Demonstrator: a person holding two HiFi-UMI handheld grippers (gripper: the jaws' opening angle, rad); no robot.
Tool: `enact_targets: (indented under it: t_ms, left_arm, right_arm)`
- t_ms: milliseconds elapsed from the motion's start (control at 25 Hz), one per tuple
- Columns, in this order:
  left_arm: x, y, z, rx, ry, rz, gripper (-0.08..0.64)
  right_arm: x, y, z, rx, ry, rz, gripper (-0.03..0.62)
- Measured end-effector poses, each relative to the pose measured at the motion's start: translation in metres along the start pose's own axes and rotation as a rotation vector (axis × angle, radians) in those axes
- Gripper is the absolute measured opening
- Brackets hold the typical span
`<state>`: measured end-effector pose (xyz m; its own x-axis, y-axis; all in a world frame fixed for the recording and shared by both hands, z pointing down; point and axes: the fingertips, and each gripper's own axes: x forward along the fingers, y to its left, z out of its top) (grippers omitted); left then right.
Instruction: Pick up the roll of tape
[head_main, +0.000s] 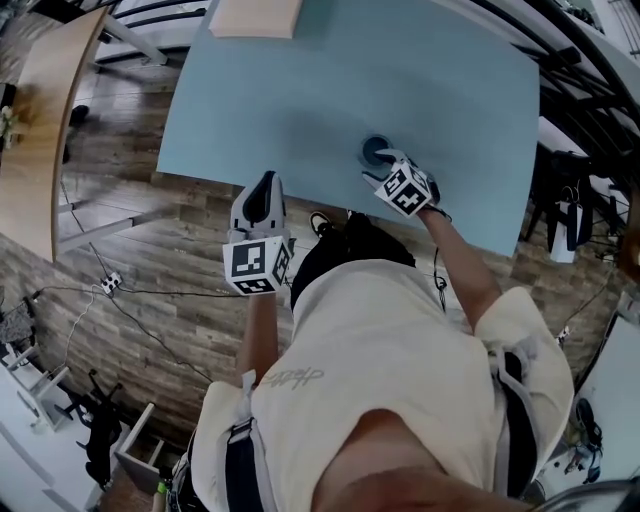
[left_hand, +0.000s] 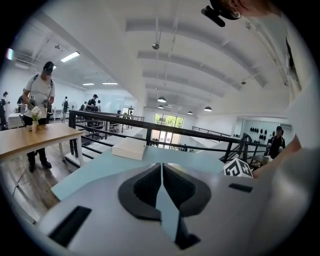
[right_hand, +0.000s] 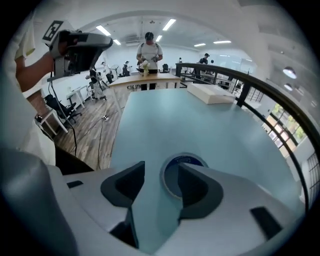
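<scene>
The left tongs (head_main: 266, 183) hover at the tabletop's (head_main: 300, 100) near edge, well left of the roll of tape (head_main: 372, 148), jaws narrowed to a slit with nothing between them. The roll lies flat on the tabletop. The right tongs (head_main: 388, 160) gape wide at the roll, one jaw overlapping it.

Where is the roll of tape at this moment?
In the head view, the roll of tape lies on the blue table, right of centre toward the near edge, at the tips of the open right gripper.
</scene>
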<state>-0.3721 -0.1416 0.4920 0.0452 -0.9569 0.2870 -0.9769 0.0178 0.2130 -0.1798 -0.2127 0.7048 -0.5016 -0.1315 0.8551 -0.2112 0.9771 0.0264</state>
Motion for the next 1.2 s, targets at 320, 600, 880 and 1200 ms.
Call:
enact_targets:
  t_ms: [320, 600, 880, 1200]
  left_arm:
    - [0.017, -0.001, 0.008, 0.011, 0.004, -0.015, 0.029]
    - [0.027, 0.004, 0.007, -0.002, 0.01, -0.014, 0.029]
    - [0.029, 0.009, 0.003, -0.004, 0.024, -0.011, 0.029]
    - [0.026, 0.01, 0.0, -0.013, 0.034, -0.018, 0.029]
  right_arm:
    - [0.025, -0.002, -0.023, -0.021, 0.185, 0.035, 0.212]
    - [0.04, 0.001, -0.029, -0.14, 0.313, 0.033, 0.186]
    - [0.05, -0.001, -0.037, -0.215, 0.381, -0.003, 0.083]
    - [0.05, 0.003, -0.036, -0.194, 0.375, 0.025, 0.061]
